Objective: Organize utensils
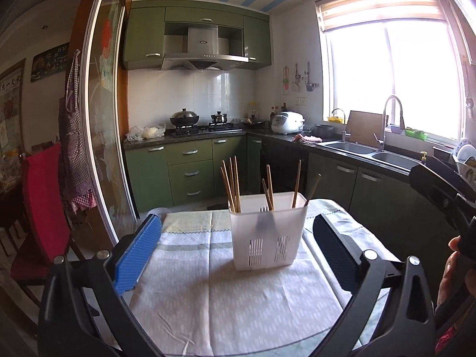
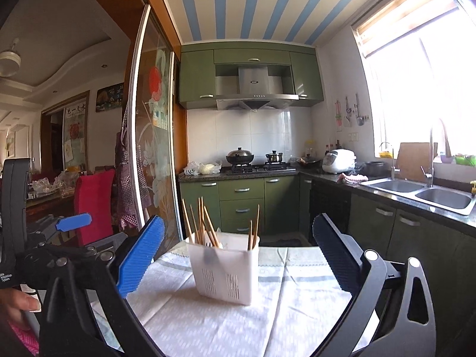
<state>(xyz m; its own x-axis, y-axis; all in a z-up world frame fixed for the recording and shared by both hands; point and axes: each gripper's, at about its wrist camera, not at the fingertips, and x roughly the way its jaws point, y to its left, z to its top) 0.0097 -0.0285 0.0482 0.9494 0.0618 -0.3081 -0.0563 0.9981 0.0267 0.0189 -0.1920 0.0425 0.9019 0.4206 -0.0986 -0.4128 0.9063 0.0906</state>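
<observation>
A white plastic utensil holder point(image 1: 267, 232) stands upright on the cloth-covered table point(image 1: 208, 291). Several wooden chopsticks point(image 1: 232, 183) stand in it, and a dark fork shows through its wall. My left gripper point(image 1: 238, 247) is open and empty, just in front of the holder. The holder also shows in the right wrist view point(image 2: 226, 270) with the chopsticks point(image 2: 202, 223). My right gripper point(image 2: 238, 255) is open and empty, a little back from the holder. The left gripper shows at the left edge of the right wrist view point(image 2: 74, 223).
A red chair point(image 1: 41, 202) stands left of the table by a glass sliding door point(image 1: 104, 119). Green kitchen cabinets point(image 1: 190, 172), a stove with pots point(image 1: 184, 119) and a double sink point(image 1: 366, 151) lie beyond the table's far edge.
</observation>
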